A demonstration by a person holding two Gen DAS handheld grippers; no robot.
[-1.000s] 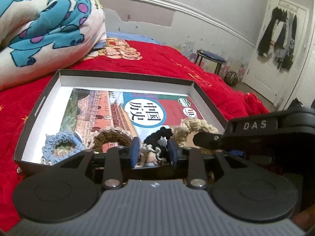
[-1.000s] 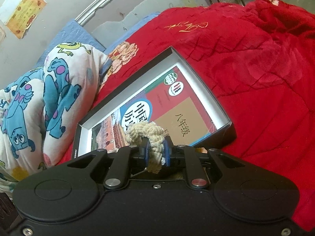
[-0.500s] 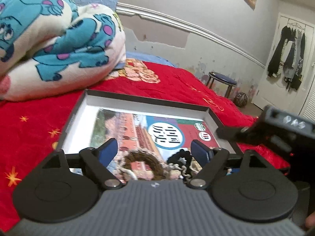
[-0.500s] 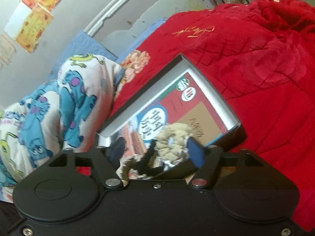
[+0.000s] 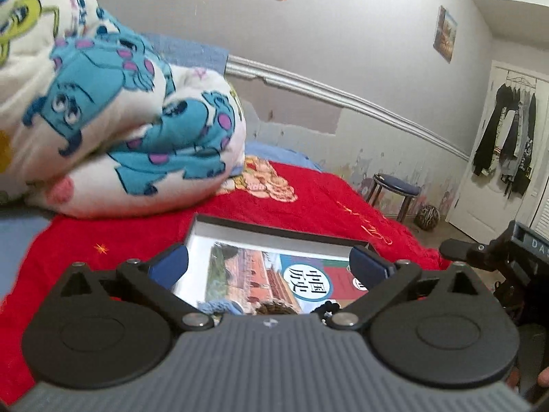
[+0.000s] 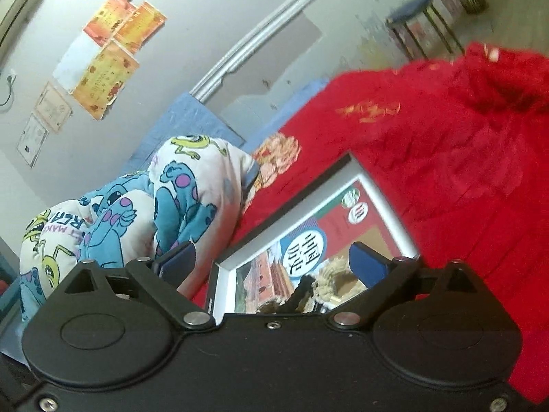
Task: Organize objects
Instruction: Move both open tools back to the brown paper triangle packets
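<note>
A shallow black-rimmed box [image 5: 274, 227] lies on the red bedspread with a picture book [image 5: 305, 283] flat inside. Along its near side lie knitted hair rings: a light blue one [image 5: 219, 307], a brown one [image 5: 274, 308] and a black one [image 5: 327, 307]. My left gripper [image 5: 269, 266] hovers above and behind them, its jaws opening wide with nothing between them. In the right wrist view a beige ring [image 6: 329, 274] rests in the box [image 6: 298, 192] beside the black ring [image 6: 302, 292]. My right gripper [image 6: 272, 262] is also opening, free of the ring.
A bundled cartoon-print duvet [image 5: 120, 130] sits behind and left of the box. The red bedspread [image 6: 463, 189] spreads to the right, rumpled at its far edge. A stool [image 5: 394, 185], a ball [image 5: 427, 218] and a door hung with clothes [image 5: 507, 137] stand beyond the bed.
The right gripper let go of the beige ring, which now lies in the box. The left gripper opened off the black ring. Both grippers rose and drew back from the box.
</note>
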